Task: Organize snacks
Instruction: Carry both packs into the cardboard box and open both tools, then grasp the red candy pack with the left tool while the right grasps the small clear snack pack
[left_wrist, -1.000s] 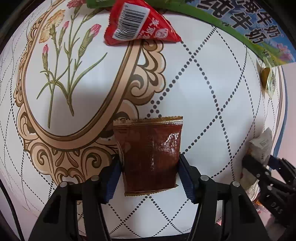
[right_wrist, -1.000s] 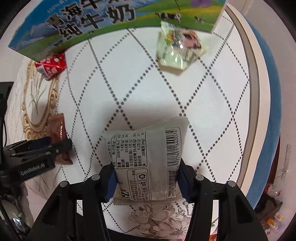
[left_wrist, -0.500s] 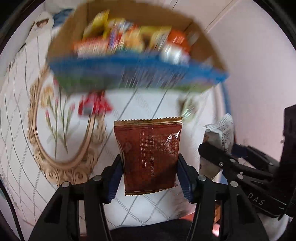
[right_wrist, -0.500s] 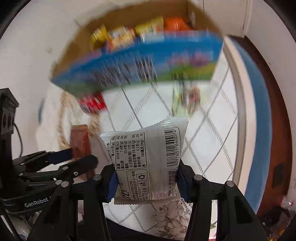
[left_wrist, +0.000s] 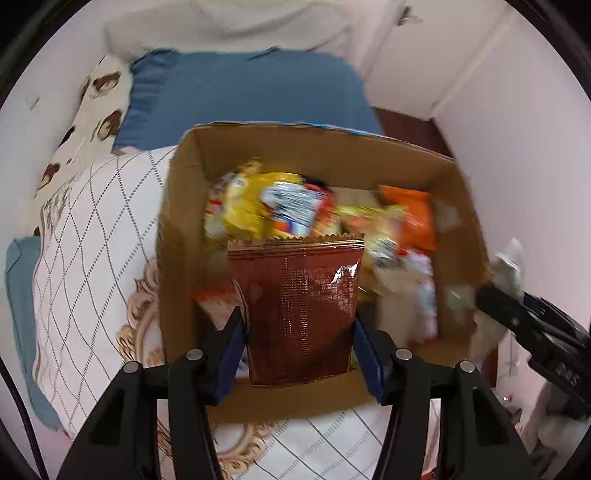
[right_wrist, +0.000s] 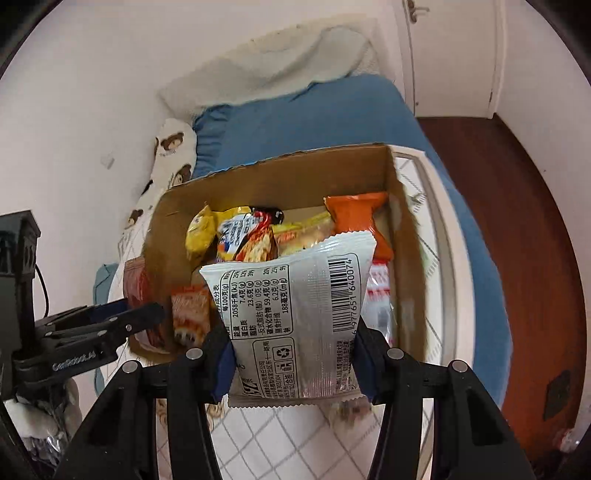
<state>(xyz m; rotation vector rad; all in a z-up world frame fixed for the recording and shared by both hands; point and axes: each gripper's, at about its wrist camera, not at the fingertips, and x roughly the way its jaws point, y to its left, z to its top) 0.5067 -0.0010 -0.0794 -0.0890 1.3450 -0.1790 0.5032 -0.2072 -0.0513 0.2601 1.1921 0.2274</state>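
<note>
Two grippers hang above an open cardboard box (left_wrist: 184, 236) of snacks, ready to drop more in: left gripper (left_wrist: 299, 339) fingers clench a brown packet (left_wrist: 299, 306) over its near edge, right gripper (right_wrist: 293, 354) fingers clench a silver packet (right_wrist: 295, 310) likewise

Soft, even indoor light fills both views, with no hard shadows; its source is out of sight. The left wrist view is smeared by motion: the snacks inside the box (left_wrist: 314, 155) are blurred and the gripper right of it is streaked. The brown packet (left_wrist: 299, 310) in front of the box stays sharp, with a small white glare on its foil. In the right wrist view the silver packet (right_wrist: 291, 317) reads crisply. Fisheye bending curves the walls, and black corners frame each picture.
</note>
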